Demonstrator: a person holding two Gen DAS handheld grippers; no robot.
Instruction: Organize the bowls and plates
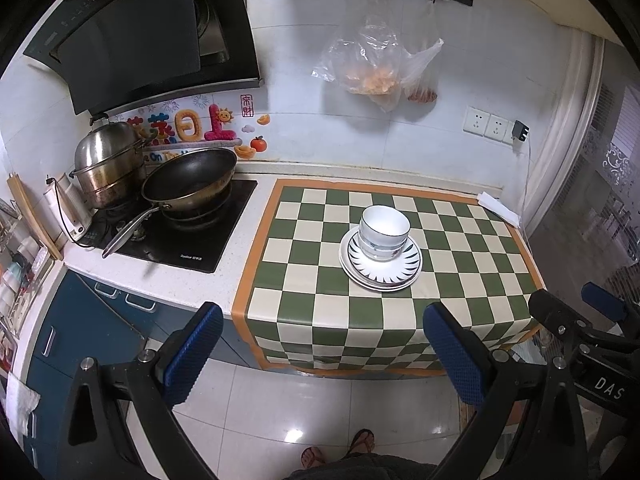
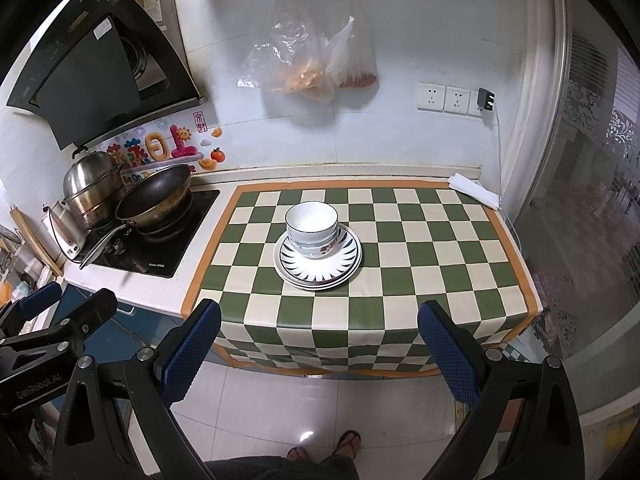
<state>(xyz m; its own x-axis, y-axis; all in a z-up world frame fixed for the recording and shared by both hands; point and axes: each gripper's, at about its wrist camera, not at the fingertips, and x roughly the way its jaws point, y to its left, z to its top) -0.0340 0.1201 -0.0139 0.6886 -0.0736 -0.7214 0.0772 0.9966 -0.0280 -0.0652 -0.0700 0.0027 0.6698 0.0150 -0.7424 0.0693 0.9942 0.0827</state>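
White bowls (image 1: 384,232) (image 2: 314,230) are nested in a stack on a stack of patterned plates (image 1: 396,272) (image 2: 320,274), in the middle of the green-and-cream checkered mat (image 1: 304,280) (image 2: 420,264). My left gripper (image 1: 320,344) is open and empty, held back over the floor in front of the counter. My right gripper (image 2: 318,344) is open and empty too, also back from the counter edge. The right gripper shows at the right edge of the left wrist view (image 1: 580,320), and the left gripper at the left edge of the right wrist view (image 2: 60,316).
A black wok (image 1: 190,178) (image 2: 154,194) and a steel steamer pot (image 1: 108,160) (image 2: 90,186) sit on the stove at the left. Plastic bags (image 1: 372,68) (image 2: 304,64) hang on the wall. A folded white cloth (image 1: 498,208) (image 2: 474,191) lies at the back right corner.
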